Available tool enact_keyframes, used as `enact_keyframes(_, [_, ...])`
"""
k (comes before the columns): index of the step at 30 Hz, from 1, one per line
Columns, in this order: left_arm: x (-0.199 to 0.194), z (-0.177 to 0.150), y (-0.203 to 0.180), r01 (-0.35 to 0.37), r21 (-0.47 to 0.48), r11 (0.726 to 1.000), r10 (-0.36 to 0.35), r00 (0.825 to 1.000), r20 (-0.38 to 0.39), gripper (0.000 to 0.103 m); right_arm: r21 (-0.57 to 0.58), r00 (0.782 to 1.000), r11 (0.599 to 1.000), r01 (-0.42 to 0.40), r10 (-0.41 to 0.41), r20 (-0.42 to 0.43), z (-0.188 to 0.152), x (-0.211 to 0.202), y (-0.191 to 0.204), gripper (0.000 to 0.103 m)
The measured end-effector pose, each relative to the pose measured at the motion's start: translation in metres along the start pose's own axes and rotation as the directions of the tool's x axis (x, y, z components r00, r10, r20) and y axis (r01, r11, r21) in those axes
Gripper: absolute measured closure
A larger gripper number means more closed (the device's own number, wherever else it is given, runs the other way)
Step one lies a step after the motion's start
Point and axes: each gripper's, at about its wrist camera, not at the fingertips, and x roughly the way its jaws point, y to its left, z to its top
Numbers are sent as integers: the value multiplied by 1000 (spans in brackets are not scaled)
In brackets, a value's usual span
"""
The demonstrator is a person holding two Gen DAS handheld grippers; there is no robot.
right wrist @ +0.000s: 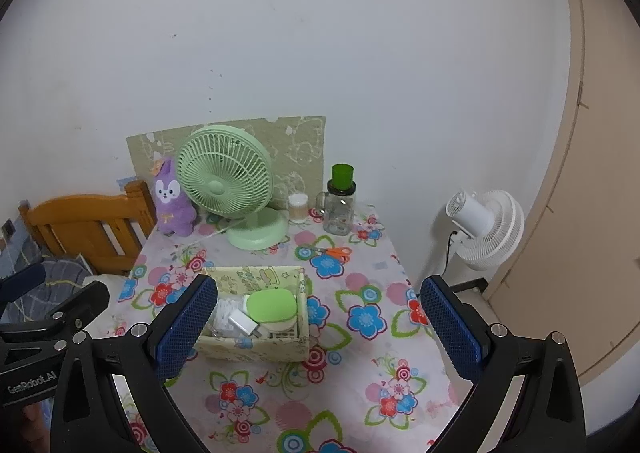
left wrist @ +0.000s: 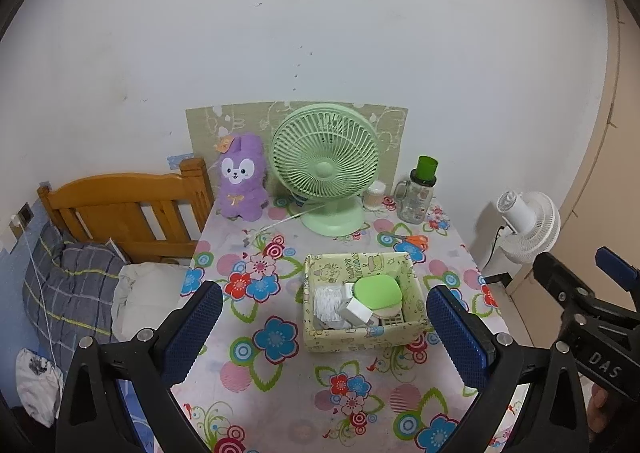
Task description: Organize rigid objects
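A pale yellow patterned box sits mid-table. In it lie a green-lidded case, a white charger and a white coiled cable. Orange-handled scissors lie on the cloth behind the box. My left gripper is open and empty, above the near table, in front of the box. My right gripper is open and empty, just right of the box.
At the table's back stand a green desk fan, a purple plush, a small jar and a glass bottle with green cap. A wooden bed frame is left, a white floor fan right.
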Motion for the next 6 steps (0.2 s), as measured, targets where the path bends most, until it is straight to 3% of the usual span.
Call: enact_keyframes(6, [9, 1, 4, 13, -25, 1000, -14, 999, -33, 0, -10, 1000, 1000, -2, 2, -19, 5, 8, 1, 0])
